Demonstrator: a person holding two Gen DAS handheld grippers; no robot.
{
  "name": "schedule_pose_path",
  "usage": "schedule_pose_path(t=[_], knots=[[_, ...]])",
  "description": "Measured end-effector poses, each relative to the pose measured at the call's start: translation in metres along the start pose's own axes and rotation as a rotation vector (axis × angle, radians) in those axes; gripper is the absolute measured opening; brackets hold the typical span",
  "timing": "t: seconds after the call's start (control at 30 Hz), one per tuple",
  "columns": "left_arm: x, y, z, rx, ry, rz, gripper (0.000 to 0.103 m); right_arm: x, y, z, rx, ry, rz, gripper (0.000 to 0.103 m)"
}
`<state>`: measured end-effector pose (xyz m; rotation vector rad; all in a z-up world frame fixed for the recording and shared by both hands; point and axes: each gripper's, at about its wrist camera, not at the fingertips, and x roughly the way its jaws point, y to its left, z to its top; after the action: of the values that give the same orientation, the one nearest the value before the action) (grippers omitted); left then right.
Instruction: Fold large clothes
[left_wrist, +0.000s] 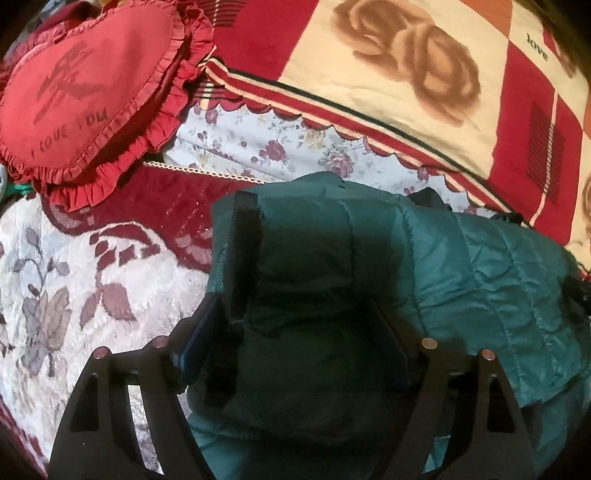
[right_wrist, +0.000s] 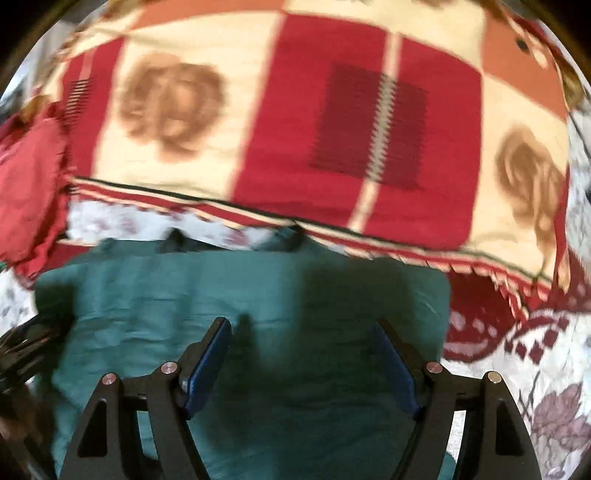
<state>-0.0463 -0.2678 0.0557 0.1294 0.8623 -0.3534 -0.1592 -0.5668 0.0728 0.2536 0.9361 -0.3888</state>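
A green puffy jacket (left_wrist: 461, 266) lies folded on the bed, in the middle and lower right of the left wrist view. The left tool (left_wrist: 295, 332) hangs over it with its two blue pads spread apart, and a dark part of the jacket sits between them; the pads do not squeeze it. A black zipper strip (left_wrist: 242, 236) runs up the jacket's left edge. At the upper left lies a red heart pillow (left_wrist: 88, 96) with frills. A red and cream quilt (left_wrist: 406, 74) with brown roses fills the top.

In the blurry right wrist view, the right tool (right_wrist: 301, 369) also has its pads apart above the jacket (right_wrist: 184, 295), holding nothing. The flowery bed cover (right_wrist: 554, 369) shows at the lower right.
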Motion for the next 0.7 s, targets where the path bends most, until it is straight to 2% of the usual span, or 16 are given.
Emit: schedule_pose_path(t=[0.17, 0.3, 0.37, 0.5, 0.7], knots=[[0.003, -0.001, 0.0, 0.003, -0.002, -0.001, 0.085, 0.032, -0.004, -0.012, 0.028, 0.014, -0.002, 0.084], [0.004, -0.001, -0.001, 0.004, -0.005, 0.007, 0.086, 0.029, -0.001, -0.007, 0.012, 0.03, -0.029, 0.084], [0.003, -0.001, -0.002, 0.008, -0.008, 0.012, 0.086, 0.011, 0.001, -0.007, -0.001, 0.0, -0.035, 0.084], [0.003, -0.001, -0.002, 0.007, -0.008, 0.01, 0.086, -0.031, 0.004, -0.019, -0.002, -0.063, 0.024, 0.084], [-0.023, 0.007, -0.009, 0.01, -0.002, -0.025, 0.085, -0.069, -0.014, -0.049, 0.0, -0.069, 0.068, 0.084]])
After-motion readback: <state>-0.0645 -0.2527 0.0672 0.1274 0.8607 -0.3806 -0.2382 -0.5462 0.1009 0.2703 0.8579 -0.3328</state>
